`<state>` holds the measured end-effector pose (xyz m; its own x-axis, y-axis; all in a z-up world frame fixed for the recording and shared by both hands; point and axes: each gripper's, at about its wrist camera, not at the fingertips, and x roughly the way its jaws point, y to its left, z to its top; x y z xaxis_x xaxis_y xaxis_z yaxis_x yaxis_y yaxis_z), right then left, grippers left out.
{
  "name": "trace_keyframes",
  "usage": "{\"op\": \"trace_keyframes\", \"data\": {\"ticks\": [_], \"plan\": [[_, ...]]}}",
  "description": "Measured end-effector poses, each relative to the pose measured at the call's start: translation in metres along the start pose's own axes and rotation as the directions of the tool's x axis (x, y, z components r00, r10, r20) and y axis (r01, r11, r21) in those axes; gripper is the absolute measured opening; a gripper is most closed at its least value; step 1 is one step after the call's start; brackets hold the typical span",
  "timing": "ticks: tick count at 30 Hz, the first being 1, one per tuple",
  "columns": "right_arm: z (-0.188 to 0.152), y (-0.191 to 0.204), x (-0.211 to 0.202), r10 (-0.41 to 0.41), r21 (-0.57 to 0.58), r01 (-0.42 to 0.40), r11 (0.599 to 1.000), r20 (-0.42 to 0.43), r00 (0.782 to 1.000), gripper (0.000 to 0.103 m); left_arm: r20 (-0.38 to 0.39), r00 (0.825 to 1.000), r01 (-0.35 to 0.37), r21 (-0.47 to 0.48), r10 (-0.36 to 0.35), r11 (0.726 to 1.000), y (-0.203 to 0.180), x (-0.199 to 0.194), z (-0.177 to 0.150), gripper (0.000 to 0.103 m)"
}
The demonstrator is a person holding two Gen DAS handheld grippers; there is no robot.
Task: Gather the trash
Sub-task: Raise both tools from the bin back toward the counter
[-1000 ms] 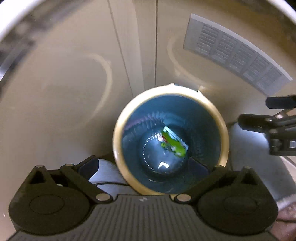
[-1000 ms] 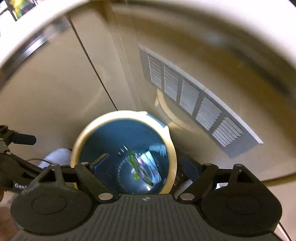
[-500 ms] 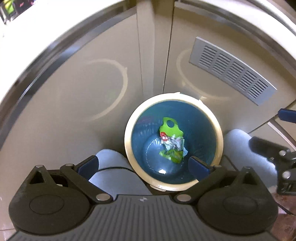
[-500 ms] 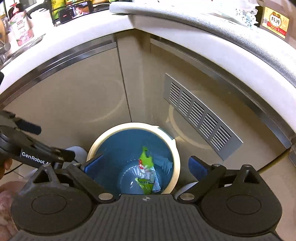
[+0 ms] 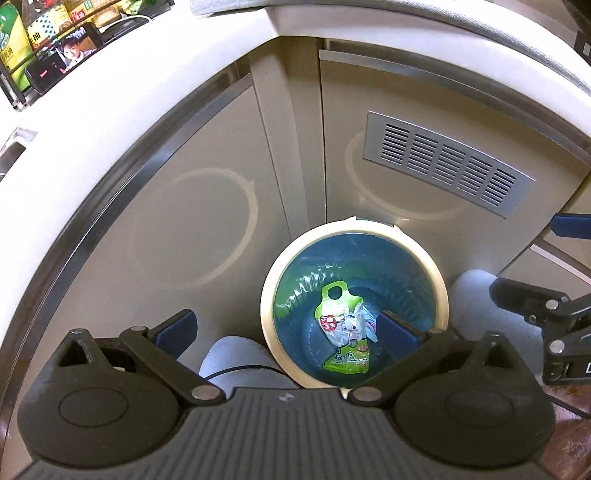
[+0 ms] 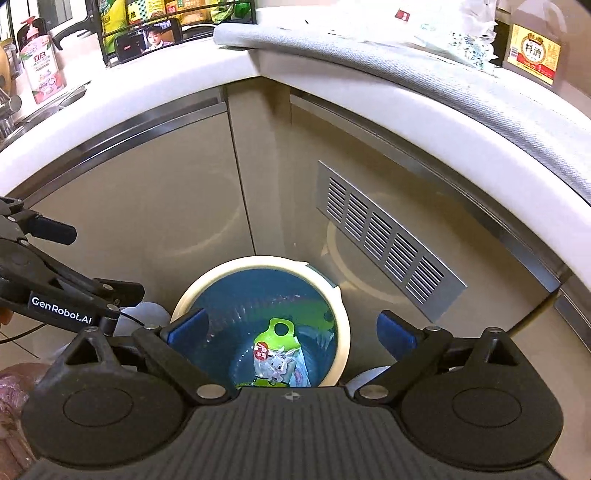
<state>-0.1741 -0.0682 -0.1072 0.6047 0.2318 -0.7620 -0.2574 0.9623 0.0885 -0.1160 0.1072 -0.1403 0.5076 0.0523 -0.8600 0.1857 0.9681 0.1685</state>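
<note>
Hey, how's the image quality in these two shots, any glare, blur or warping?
Left wrist view: sharp, countertop edge bowed by the fisheye, bin's rim mirrored as pale rings on the glossy cabinet doors. Right wrist view: sharp too, same bowing, overexposed bags at top.

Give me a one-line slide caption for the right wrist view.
Right gripper open above the blue-lined bin, a green snack packet lying inside.

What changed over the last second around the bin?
Both grippers, left and right, drew up and back from the bin, bringing the counter into view. Both stayed open and empty. The green packet stayed at the bottom of the bin, which kept its place.
</note>
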Motion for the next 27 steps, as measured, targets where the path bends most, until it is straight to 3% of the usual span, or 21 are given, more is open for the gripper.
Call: {"op": "trace_keyframes", "data": {"ticks": [16,27], "plan": [[0.001,-0.001,0.006,-0.012,0.020,0.012,1.000,-0.004,1.000,0.098,0.038,0.999,0.000,0.044,-0.002,0.999,-0.005,-0.002,0.000,0.103],[0.008,-0.008,-0.005,-0.034,0.024,0.032,0.999,0.046,0.998,0.098,0.129,0.991,-0.030,0.031,0.026,0.999,-0.007,-0.018,0.013,0.103]]}}
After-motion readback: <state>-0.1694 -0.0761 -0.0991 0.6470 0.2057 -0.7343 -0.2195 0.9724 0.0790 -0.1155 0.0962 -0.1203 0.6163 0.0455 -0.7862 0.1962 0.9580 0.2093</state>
